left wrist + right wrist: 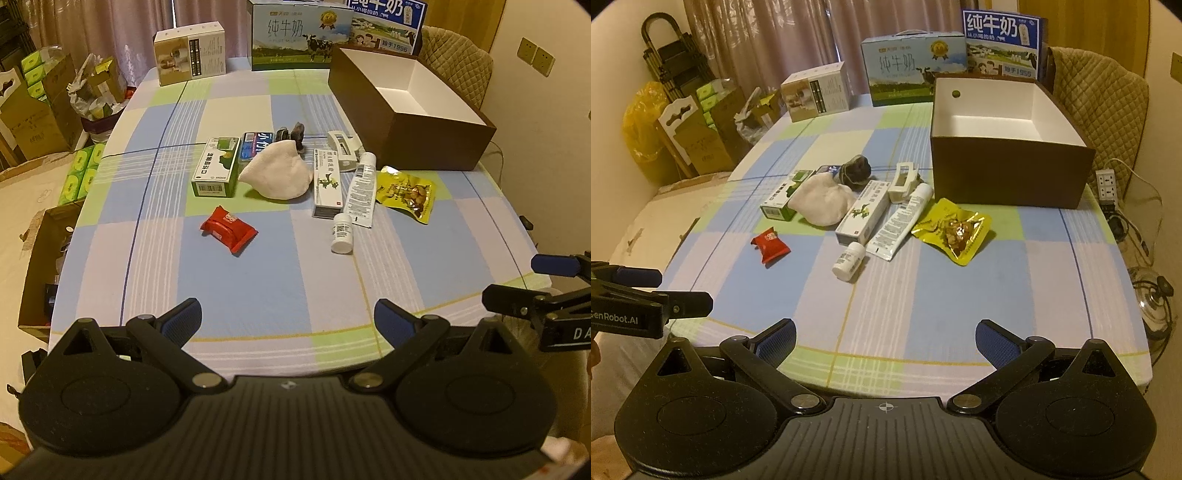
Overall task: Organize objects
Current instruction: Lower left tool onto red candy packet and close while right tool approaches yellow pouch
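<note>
Both grippers hang at the near edge of the tabletop. The left gripper has its fingers spread wide and holds nothing. The right gripper is the same, fingers wide apart and empty.

The things to tidy lie in a bunch in the middle. Closest are a red packet and a small white bottle on its side. Behind them sit a white tube, a yellow snack bag, a long white box, a green box and a bunched white cloth.

The brown box stands open at the far right, and nothing shows inside it.

So the tidying looks not yet begun. Every thing is left to move, likely into that box.
</note>
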Tool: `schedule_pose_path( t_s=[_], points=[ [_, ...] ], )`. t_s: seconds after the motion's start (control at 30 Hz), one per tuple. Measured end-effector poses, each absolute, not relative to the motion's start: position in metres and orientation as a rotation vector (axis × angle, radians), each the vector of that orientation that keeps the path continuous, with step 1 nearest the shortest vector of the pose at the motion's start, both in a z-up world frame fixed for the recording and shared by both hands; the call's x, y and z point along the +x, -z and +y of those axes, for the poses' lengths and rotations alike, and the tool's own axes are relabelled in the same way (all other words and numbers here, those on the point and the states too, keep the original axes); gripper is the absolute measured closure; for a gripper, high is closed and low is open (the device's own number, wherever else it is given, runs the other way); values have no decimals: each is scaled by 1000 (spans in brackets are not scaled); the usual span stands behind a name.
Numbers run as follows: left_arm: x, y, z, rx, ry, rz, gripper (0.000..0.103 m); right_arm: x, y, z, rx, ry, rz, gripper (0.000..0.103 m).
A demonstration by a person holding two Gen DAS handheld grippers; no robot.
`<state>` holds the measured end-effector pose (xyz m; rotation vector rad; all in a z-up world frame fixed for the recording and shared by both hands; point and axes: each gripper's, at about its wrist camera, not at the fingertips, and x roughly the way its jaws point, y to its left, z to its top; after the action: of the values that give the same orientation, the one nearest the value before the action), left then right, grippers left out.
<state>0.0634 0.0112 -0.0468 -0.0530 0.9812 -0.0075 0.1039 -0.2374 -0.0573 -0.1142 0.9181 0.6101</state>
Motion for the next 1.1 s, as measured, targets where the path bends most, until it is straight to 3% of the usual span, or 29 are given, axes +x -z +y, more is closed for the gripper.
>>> schedule_pose_path(
  t_s=[0.67,1.1],
  points=[
    [112,99,59,-107,-70,974,5,167,93,-249,-69,-621,820,2],
    [180,138,82,-207,-190,1058,12,247,107,-231,-81,-593,799,4]
  ],
)
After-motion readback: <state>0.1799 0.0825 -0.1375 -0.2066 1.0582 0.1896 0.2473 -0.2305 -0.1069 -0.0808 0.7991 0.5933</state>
